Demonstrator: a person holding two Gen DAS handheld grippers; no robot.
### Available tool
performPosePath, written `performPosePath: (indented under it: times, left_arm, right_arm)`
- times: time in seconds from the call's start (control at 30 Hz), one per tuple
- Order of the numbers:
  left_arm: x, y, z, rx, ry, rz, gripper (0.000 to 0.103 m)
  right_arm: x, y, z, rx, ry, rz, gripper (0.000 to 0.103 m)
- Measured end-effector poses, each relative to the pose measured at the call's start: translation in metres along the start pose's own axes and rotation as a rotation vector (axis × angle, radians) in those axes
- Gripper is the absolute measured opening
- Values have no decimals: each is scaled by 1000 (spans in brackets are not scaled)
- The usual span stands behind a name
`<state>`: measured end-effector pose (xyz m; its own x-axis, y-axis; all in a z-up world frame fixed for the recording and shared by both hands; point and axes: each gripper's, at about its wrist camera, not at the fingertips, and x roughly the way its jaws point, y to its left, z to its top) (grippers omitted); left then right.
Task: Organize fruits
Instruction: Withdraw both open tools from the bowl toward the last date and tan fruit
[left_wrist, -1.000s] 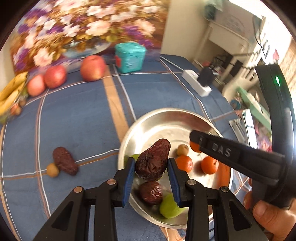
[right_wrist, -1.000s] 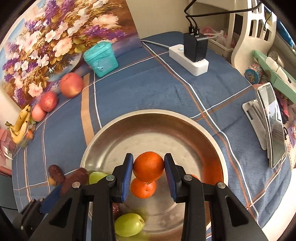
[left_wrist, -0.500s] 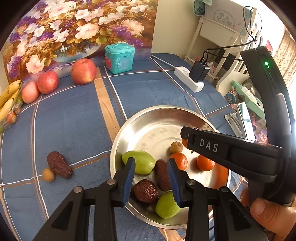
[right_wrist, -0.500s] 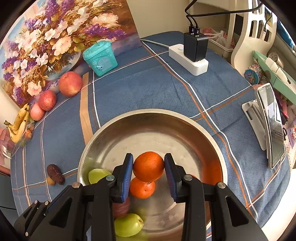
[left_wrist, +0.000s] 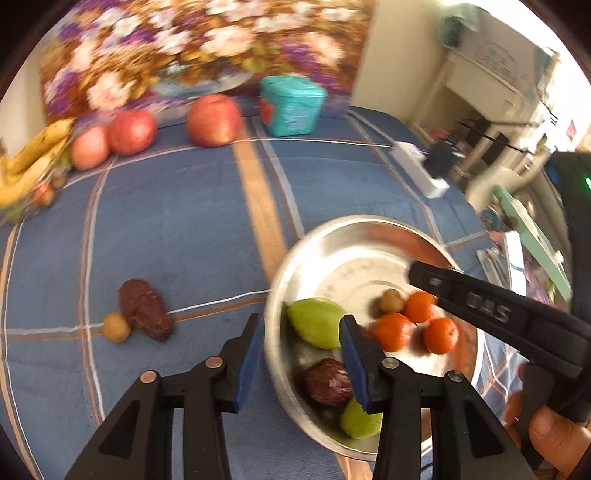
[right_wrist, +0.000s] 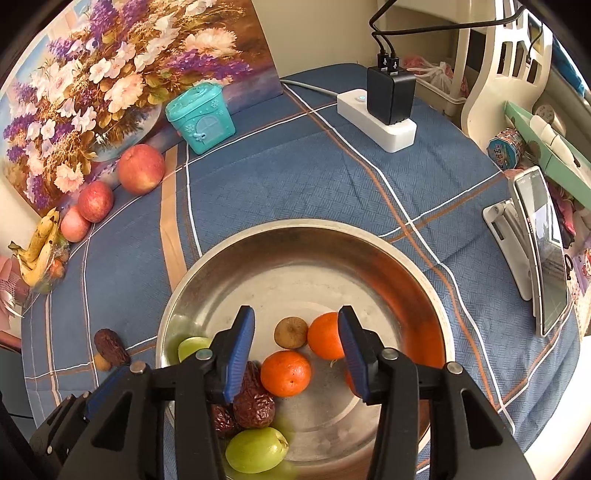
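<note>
A steel bowl (right_wrist: 295, 236) on the blue cloth holds oranges (right_wrist: 285, 373), green fruits (right_wrist: 256, 449), dried dates (right_wrist: 255, 402) and a small brown fruit (right_wrist: 290, 332). My right gripper (right_wrist: 295, 350) is open and empty, above the oranges. My left gripper (left_wrist: 301, 354) is open and empty, over the bowl's left rim (left_wrist: 273, 295). On the cloth to its left lie a dried date (left_wrist: 144, 308) and a small tan fruit (left_wrist: 116, 326). The right gripper's arm (left_wrist: 498, 310) crosses above the bowl in the left wrist view.
Three apples (right_wrist: 141, 168) and bananas (right_wrist: 38, 247) lie at the far left by a flower painting (right_wrist: 110, 81). A teal tin (right_wrist: 201, 116), a power strip with chargers (right_wrist: 384, 110) and a phone on a stand (right_wrist: 543, 251) stand around the bowl.
My left gripper opened, dropped its date into the bowl and swung left. My right gripper opened and released the orange, which now lies in the bowl.
</note>
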<state>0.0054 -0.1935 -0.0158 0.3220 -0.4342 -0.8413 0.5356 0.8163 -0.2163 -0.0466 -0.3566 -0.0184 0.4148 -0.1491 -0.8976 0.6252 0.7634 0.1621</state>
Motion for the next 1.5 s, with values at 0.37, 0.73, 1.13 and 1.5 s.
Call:
performPosePath:
  times: [0.37, 0.73, 1.13, 1.5]
  left_arm:
    - [-11, 96, -5, -396, -8, 160, 47]
    - [-14, 125, -11, -506, 24, 245, 73]
    - [-9, 121, -7, -428, 19, 342, 103]
    - [-11, 131, -8, -449, 26, 349, 103]
  right_arm:
    - [4, 12, -2, -48, 20, 19, 48]
    - [6, 38, -7, -156, 13, -8, 79]
    - [4, 42, -6, -181, -32, -42, 101]
    - [8, 44, -8, -192, -25, -52, 101]
